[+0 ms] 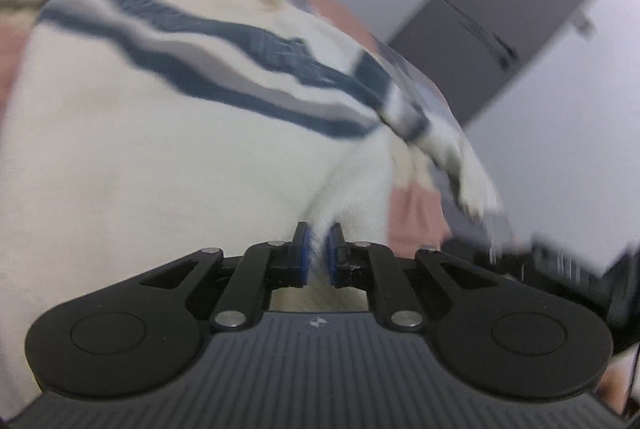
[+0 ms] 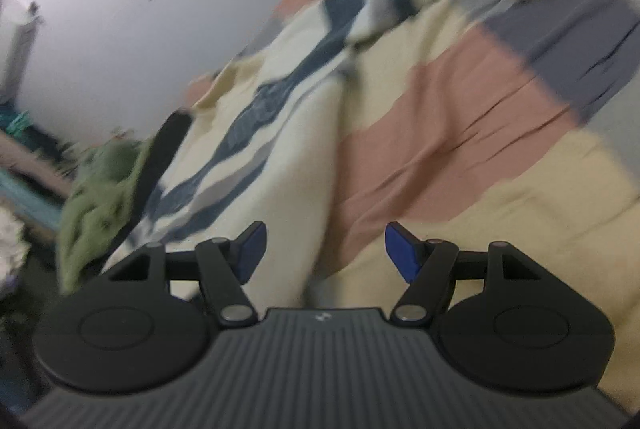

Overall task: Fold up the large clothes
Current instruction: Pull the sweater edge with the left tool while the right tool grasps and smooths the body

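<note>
Left wrist view shows the left gripper [image 1: 319,255] clenched on the soft, limp sweater [image 1: 160,149] hem; right gripper [image 2: 322,256], released beside the sweater, should grasp an edge.

A soft, matt, fleecy cream cloth with navy and grey bands is seen in the sweater [image 1: 160,157]. The left gripper [image 1: 318,253] and right gripper [image 2: 325,253] are formed of matt black plastic with bright metal pins. The bedspread [image 2: 448,117] is shown as matt, creased woven cloth.
</note>
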A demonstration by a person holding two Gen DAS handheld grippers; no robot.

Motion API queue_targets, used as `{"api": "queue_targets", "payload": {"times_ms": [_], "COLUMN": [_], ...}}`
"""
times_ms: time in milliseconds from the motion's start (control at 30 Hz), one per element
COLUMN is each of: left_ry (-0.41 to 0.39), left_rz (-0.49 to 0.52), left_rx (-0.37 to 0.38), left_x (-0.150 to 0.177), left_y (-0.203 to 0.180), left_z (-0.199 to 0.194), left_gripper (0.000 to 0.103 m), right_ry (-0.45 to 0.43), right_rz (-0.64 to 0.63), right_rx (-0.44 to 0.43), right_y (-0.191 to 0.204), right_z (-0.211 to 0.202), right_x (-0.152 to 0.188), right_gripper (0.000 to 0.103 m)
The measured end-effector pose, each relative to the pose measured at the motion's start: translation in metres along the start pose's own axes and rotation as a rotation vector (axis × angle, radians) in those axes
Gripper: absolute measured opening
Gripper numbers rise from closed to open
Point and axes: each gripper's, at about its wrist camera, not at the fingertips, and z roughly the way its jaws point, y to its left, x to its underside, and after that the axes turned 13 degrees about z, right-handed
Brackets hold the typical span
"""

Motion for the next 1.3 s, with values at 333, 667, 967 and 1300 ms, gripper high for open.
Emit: {"api": "queue_targets", "payload": {"times_ms": [333,667,967,1300], "left_ry": [0.037,-0.004,-0.143,-0.096], "left_rz": [-0.217,-0.303,-0.300,-0.433], "left_rx": [0.016,0.042,-0.069,-0.257], "left_x": [-0.001,-0.001,-0.016,0.010], "left_y": [0.047,0.052,0.068,0.108], "left_z": [0.016,-0.010,-0.093,-0.127], "left_gripper": [0.011,0.022,0.046,0.048], "right_ry": [0.282,0.300,-0.011,-0.206], "right_rz": [0.092,0.104,-0.045,0.100], "right_rx": [-0.228,-0.172,-0.149,0.259], "right_y": [0.013,0.018,0.025,-0.011], "right_z": [0.052,0.076,-0.008,-0.029], "right_x": [0.029,0.036,0.026,0.012], "right_gripper": [0.057,0.020,0.011,0.010]}}
